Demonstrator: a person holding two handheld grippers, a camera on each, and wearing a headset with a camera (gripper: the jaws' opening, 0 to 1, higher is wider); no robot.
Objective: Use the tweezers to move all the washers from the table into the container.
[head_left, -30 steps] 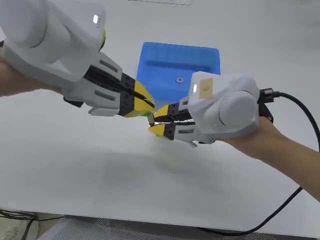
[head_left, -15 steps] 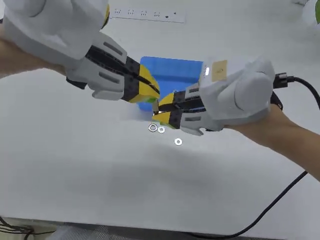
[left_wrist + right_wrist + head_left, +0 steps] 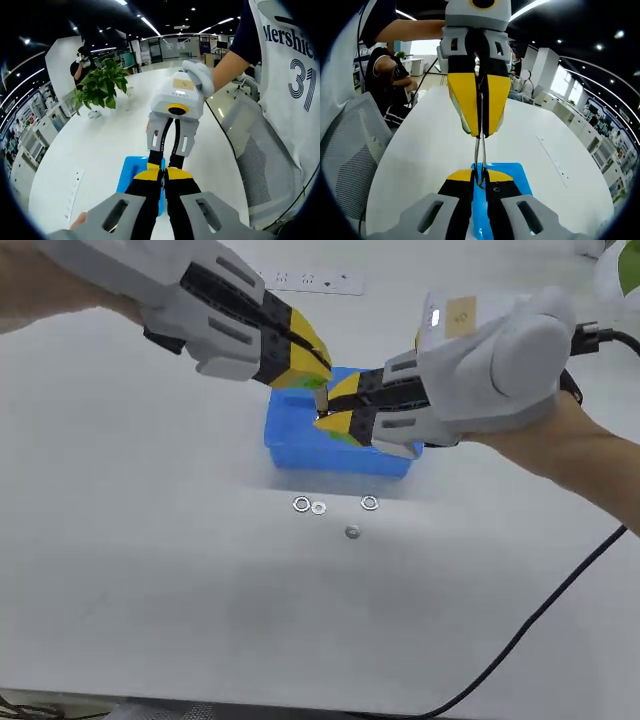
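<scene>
aloft, tweezers (image 3: pixel 479 150) between left tongs (image 3: pixel 320 366) and right tongs (image 3: pixel 329 408), washers (image 3: pixel 302 504) on table (image 3: pixel 150 540)

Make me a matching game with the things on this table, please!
Things:
1. washers
2. container
3. tweezers
4. cable

Place, colour or state:
A. blue
B. black, trailing from the right tool
C. lying loose on the white table
D. pinched between the left tool and the right tool

Pairs: 1-C, 2-A, 3-D, 4-B
</scene>
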